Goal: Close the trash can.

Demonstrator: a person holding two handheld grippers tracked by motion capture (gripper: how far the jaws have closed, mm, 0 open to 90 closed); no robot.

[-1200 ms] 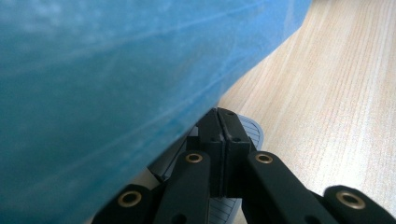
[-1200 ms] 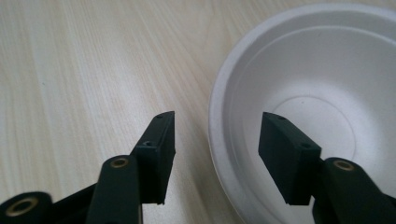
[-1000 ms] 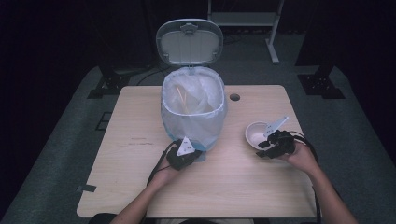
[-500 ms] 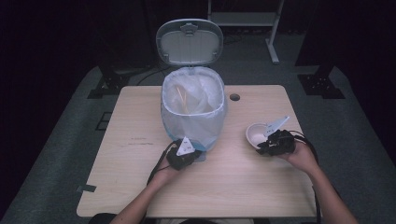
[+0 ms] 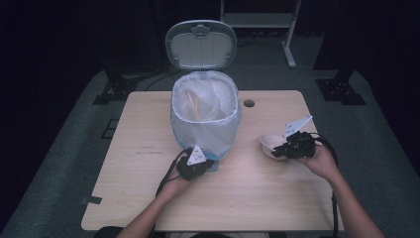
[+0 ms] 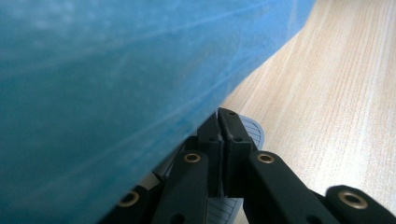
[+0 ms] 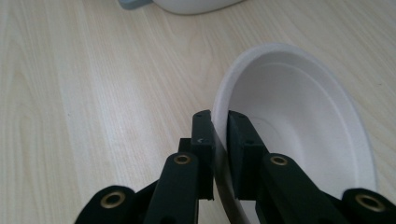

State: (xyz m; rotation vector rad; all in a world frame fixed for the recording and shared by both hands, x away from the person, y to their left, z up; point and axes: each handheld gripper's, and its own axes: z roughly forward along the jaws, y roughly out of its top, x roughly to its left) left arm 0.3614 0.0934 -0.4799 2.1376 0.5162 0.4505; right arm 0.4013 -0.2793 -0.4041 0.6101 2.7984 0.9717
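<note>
A pedal bin (image 5: pixel 205 114) lined with a pale blue bag (image 6: pixel 116 70) stands mid-table, its lid (image 5: pixel 200 44) raised. My left gripper (image 5: pixel 208 166) sits at the bin's foot, jaws shut with nothing between them, and lies over the grey ribbed pedal (image 6: pixel 254 133). A white bowl (image 5: pixel 270 141) is at the right. My right gripper (image 5: pixel 278 150) grips its near rim; the jaws have just been closing with the rim between them. In the right gripper view the pads (image 7: pixel 203 135) pinch the bowl's (image 7: pixel 299 112) wall, and the bowl is tipped up off the wood.
The wooden table (image 5: pixel 138 198) has a round cable hole (image 5: pixel 248 103) behind the bowl. The bin's white base (image 7: pixel 187 4) lies beyond the bowl. Dark stands and a metal frame (image 5: pixel 257 20) are on the floor behind the table.
The right gripper's jaws have closed on the bowl's rim and the hand has risen a little, tilting the bowl. The left gripper has stayed at the bin's foot.
</note>
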